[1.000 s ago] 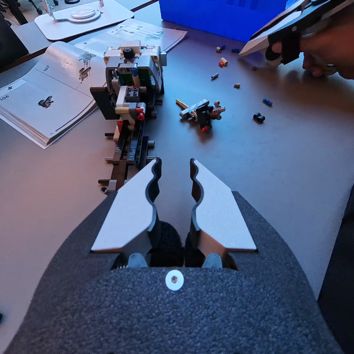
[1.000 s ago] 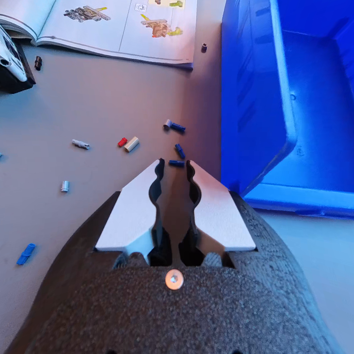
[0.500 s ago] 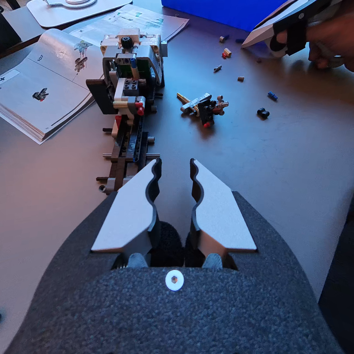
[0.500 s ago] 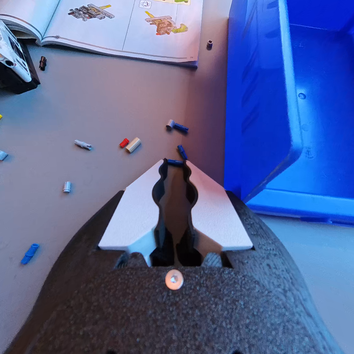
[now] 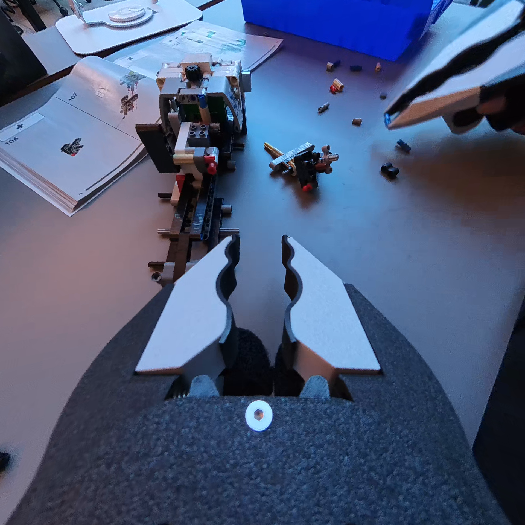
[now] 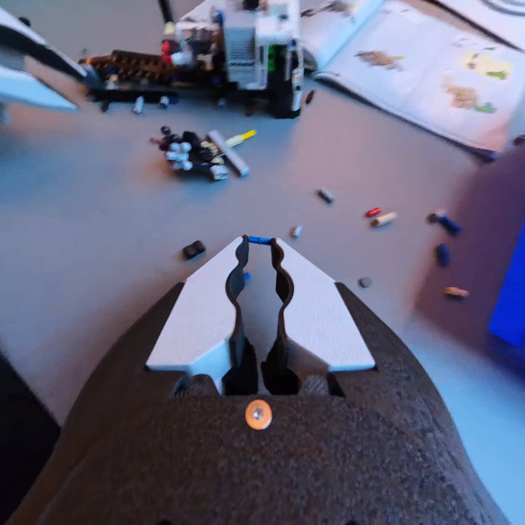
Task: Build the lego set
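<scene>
Grey table [image 6: 85, 227]: right hand-held gripper [image 6: 259, 240] pinches blue pin [image 6: 259, 240].

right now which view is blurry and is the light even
Right wrist view: motion-blurred beyond the fingers, the model and booklet smeared, though the blue pin at the tips reads sharp. Left wrist view: sharp, but unevenly lit, warm orange at left, blue toward the bin.

blue bin [image 5: 341, 20] cropped, instruction booklet [image 6: 426, 71] blurred
</scene>
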